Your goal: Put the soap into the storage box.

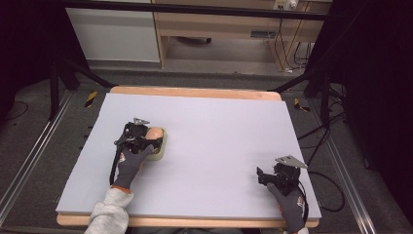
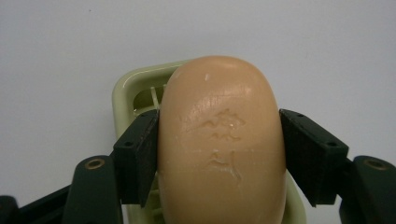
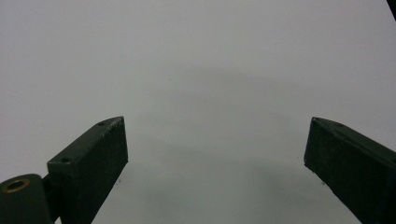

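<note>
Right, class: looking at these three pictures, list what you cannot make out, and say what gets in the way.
- Soap dish, left gripper view: mostly covered by the soap; near end cut off by the bottom edge.
- Stamped mark on the soap, left gripper view: too faint to read.
- Left gripper, high view: its jaws are hidden by its body and the hand.
- Right gripper: jaw bases cut off.

On the worktop (image 1: 204, 146), the soap dish (image 1: 160, 146) sat left of centre, with the soap (image 1: 154, 134) above it between the left tongs (image 2: 219, 154) — the right tongs (image 1: 265, 176) lay well apart, near the front right corner.
</note>
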`<state>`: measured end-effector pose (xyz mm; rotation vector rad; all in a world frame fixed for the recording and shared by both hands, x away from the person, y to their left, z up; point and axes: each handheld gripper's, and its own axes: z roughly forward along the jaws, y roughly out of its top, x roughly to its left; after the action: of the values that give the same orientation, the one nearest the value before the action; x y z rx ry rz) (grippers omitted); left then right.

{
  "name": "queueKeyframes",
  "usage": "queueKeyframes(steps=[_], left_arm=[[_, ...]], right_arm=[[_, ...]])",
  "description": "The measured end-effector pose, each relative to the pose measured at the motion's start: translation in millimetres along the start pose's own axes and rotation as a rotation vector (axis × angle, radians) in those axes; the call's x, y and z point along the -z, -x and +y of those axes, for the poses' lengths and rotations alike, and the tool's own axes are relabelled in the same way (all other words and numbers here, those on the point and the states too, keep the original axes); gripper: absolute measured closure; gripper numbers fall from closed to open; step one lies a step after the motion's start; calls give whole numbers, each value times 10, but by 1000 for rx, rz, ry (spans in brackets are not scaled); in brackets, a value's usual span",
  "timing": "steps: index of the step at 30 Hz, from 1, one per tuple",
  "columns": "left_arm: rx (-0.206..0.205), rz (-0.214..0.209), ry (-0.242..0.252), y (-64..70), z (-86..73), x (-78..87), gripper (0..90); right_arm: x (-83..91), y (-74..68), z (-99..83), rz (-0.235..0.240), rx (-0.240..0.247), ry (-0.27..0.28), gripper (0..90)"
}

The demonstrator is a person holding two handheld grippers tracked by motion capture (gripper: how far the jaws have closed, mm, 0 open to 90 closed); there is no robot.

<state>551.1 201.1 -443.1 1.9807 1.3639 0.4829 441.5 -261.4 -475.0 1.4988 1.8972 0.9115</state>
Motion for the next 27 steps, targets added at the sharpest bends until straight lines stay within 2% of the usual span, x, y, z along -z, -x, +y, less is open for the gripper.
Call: queueKeyframes(steps=[13, 27], left_arm=[[1, 11, -21, -5, -23, -50, 319], [25, 14, -27, -30, -31, -70, 316]], right_arm=[[-1, -3, -1, -2, 0, -1, 63], [-2, -7, 0, -4, -2, -2, 62]])
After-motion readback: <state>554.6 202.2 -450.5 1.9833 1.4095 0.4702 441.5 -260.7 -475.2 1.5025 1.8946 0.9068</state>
